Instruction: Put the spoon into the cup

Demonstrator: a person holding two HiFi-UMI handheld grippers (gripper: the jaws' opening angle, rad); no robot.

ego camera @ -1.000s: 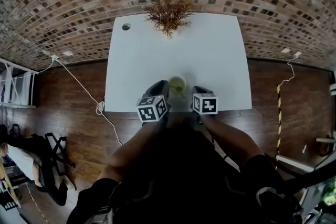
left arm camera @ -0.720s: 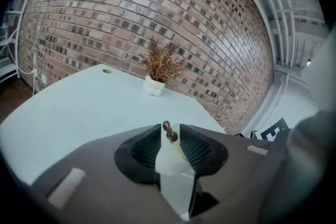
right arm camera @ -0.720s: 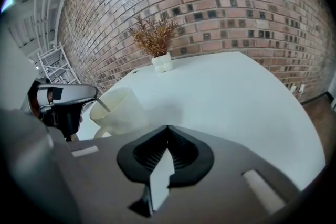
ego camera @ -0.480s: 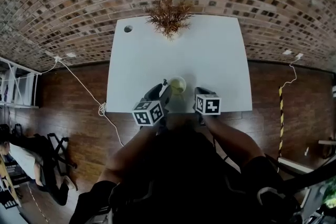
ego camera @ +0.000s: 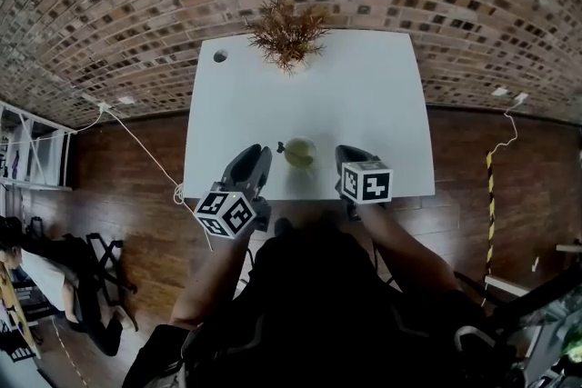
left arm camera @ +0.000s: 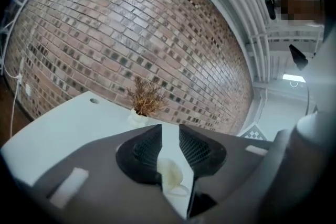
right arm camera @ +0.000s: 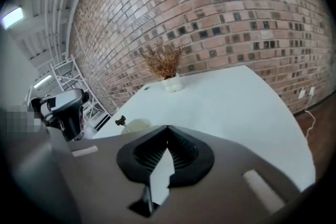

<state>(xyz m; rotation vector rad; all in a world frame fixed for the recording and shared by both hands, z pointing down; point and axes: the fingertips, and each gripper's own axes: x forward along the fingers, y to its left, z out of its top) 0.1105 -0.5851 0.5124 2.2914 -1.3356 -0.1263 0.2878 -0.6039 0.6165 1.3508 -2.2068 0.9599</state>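
My left gripper [left arm camera: 169,131] has just been closing its jaws, yet they stand apart and press on nothing. A pale, blurred shape shows low in the gap, and I cannot tell what it is. My right gripper [right arm camera: 167,128] has its jaw tips together, with only bare desk [ego camera: 364,95] showing behind them. In the head view my arms and body cover what lies below the desk's near edge.

The cup [ego camera: 300,152] stands close to the near edge, about midway along it. The spoon [ego camera: 281,146] is in it. Its bowl is hidden inside, and only the dark handle end shows, leaning out over the rim toward the left gripper. The cup sits between the two grippers, touching neither.

A dried plant [ego camera: 286,30] stands at the middle of the far edge, and a small hole [ego camera: 220,56] lies near the far left corner.
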